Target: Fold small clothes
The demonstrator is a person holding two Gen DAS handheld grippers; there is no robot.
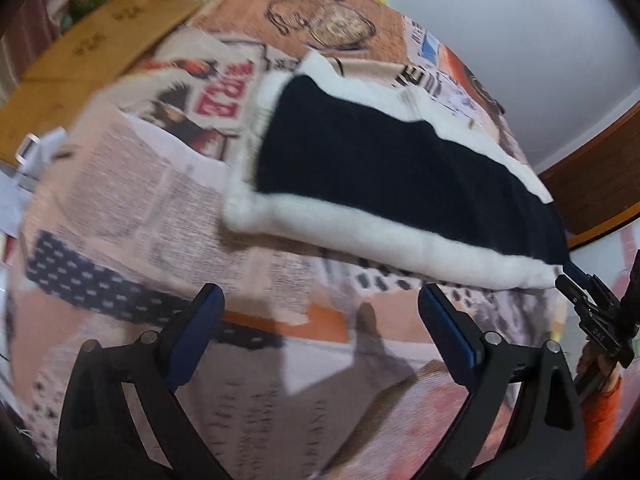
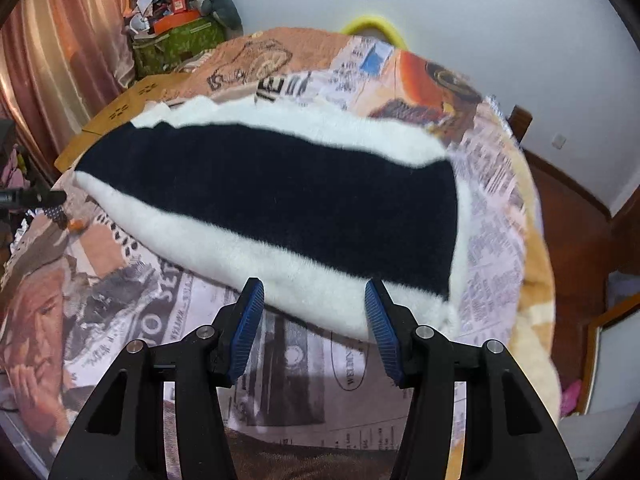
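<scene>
A folded fluffy garment, black in the middle with white edges (image 1: 384,168) (image 2: 280,200), lies flat on a bed covered with a newspaper-print blanket (image 1: 160,208) (image 2: 120,320). My left gripper (image 1: 320,304) is open and empty, hovering over the blanket a little short of the garment's near white edge. My right gripper (image 2: 314,292) is open and empty, its fingertips just over the garment's near white edge. The right gripper also shows at the right edge of the left wrist view (image 1: 592,304), by the garment's corner.
A wooden board (image 1: 80,64) lies at the bed's far left. A green box with clutter (image 2: 176,40) and an orange curtain (image 2: 60,60) stand behind. A white wall (image 2: 480,20) and wooden skirting (image 2: 568,200) are to the right. A yellow object (image 2: 372,26) peeks beyond the bed.
</scene>
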